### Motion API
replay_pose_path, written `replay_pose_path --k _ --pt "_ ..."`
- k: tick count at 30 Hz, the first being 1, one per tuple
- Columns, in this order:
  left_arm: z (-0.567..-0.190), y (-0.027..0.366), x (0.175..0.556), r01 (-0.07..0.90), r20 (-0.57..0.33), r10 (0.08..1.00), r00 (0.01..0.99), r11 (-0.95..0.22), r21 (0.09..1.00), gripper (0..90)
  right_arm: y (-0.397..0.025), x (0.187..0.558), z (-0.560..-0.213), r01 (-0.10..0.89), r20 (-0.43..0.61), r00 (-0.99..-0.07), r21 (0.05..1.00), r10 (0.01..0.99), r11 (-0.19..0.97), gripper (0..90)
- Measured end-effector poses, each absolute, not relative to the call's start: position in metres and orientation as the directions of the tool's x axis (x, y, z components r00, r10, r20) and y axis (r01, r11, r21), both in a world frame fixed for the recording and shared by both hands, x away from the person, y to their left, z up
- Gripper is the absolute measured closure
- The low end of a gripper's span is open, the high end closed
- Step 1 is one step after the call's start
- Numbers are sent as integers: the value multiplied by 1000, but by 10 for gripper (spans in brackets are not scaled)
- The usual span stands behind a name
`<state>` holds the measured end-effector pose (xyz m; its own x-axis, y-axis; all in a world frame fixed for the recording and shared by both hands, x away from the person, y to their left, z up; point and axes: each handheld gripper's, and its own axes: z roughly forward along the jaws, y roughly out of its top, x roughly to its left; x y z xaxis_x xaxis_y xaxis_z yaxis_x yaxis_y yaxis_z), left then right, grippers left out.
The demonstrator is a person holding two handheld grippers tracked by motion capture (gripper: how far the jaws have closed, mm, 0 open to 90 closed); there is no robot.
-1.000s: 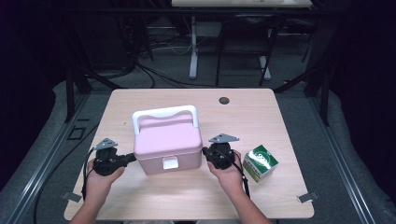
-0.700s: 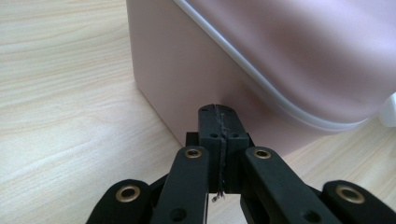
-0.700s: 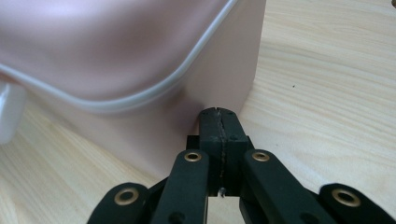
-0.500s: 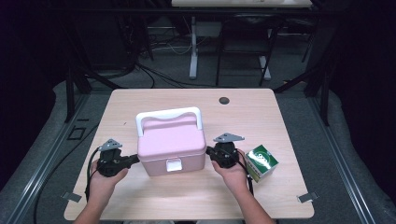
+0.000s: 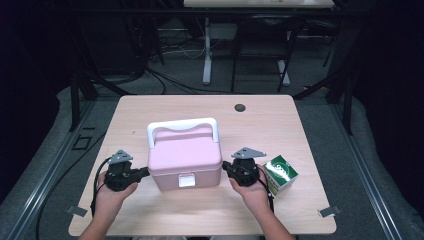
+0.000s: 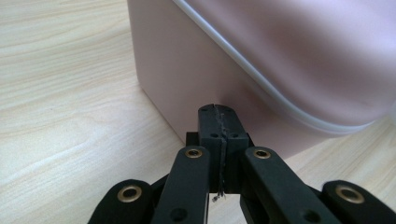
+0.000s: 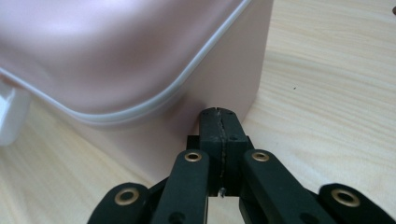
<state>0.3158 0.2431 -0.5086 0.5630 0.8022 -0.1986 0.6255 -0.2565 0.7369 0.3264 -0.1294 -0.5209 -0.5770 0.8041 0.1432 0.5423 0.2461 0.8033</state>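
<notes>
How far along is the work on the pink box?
Done: the left tool and right tool, both shut, press against opposite sides of the pink box. In hand: squeezing it between them. Left: the white latch looks fastened, lid down; the green carton sits untouched.

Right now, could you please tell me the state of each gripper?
Left gripper: shut, holding nothing, tips against the pink box.
Right gripper: shut, holding nothing, tips against the box's other side.

I see 1 light wooden table (image 5: 300, 125) on a grey floor. 2 things rest directly on it: a pink box (image 5: 185, 159) with a white handle near the front middle, and a green-and-white carton (image 5: 280, 173) toward the front right, apart from the box.
</notes>
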Motion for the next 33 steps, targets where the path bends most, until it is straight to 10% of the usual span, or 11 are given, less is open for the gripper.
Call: replay_pose_path --k 33 --pt "-510 226 285 620 -251 720 647 -306 722 900 -159 255 -516 583 160 -553 776 818 242 900"
